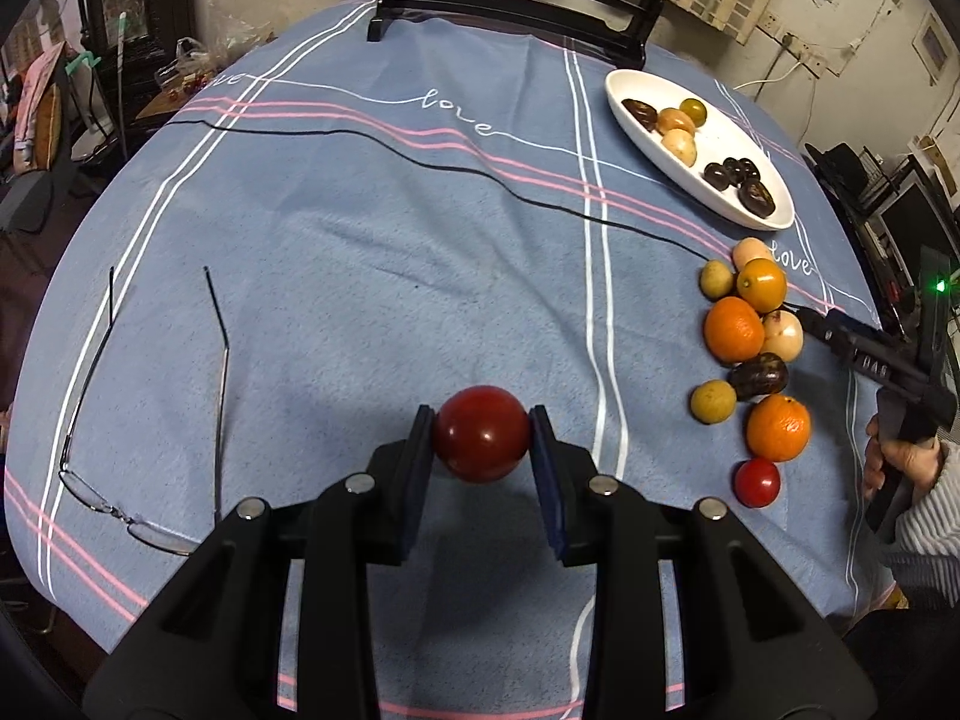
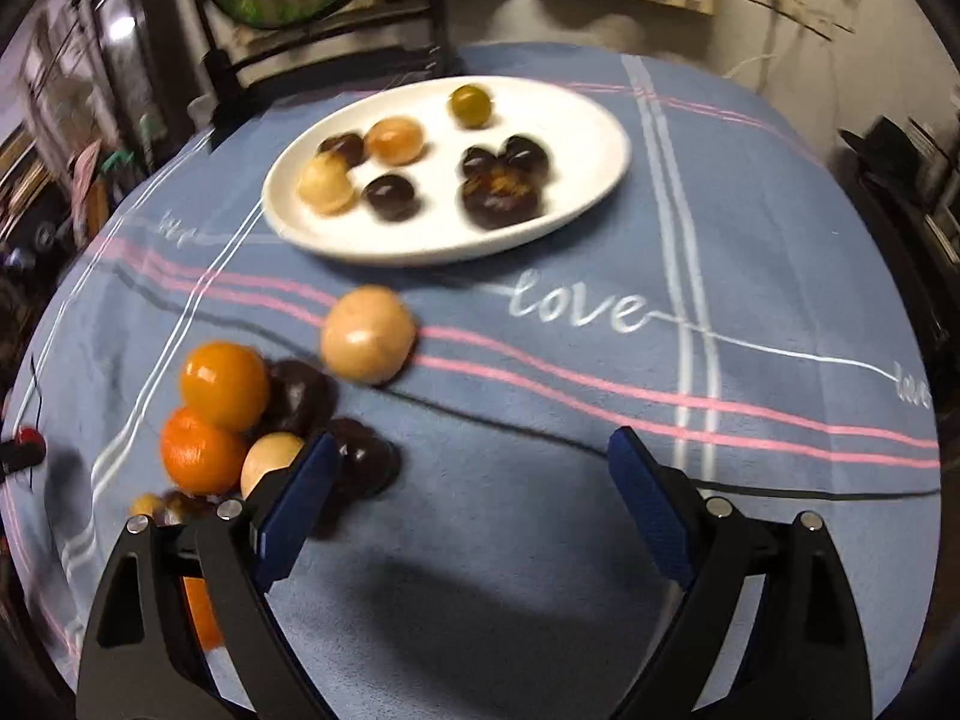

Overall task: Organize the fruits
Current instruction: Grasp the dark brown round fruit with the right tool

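Red, smooth tomato [image 1: 482,433] clamped only at its sides by the left gripper [image 1: 482,438] may slip out, while the right gripper [image 2: 474,501], jaws wide apart and empty, may knock the fruit pile [image 2: 240,420] at its left finger.

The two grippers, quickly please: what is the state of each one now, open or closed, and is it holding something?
Left gripper: closed on a red tomato.
Right gripper: open, holding nothing.

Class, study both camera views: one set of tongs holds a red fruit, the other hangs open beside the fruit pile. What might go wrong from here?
1. The round red fruit is pinched only at its sides by the left tongs; it may slip.
2. The right tongs could nudge the loose fruit pile, and pieces might roll.
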### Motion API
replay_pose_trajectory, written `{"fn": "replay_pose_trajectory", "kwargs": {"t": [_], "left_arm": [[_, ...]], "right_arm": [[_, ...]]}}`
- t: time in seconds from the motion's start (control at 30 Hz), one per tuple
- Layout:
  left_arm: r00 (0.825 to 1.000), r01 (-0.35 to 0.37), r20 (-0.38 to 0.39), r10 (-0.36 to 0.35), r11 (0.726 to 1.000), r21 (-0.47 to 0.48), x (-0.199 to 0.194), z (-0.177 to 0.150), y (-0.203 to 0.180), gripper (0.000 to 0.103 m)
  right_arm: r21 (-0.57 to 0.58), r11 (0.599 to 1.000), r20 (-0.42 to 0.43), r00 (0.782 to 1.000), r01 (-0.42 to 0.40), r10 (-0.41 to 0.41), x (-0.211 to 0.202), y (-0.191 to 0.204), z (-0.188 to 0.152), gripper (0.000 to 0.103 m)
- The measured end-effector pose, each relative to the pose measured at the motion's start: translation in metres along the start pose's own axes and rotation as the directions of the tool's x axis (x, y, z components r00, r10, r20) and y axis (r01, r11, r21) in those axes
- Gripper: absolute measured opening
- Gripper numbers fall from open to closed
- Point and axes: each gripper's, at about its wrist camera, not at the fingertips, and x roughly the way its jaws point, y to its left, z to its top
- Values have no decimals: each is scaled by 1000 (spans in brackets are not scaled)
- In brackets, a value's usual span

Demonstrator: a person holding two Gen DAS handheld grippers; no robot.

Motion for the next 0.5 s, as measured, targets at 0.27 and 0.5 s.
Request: {"fn": "replay_pose_trajectory", "kwargs": {"t": [0.27,0.5], "left_arm": [[1000,13,-9,-13,1000,26,4,6,-9,32],[1000,22,-21,-21,999,33,10,11,-13,32]], "right_arm": [[45,995,-12,996,-86,87,6,0,4,72],[1,992,-42,992,-123,123,13,9,1,45]]}}
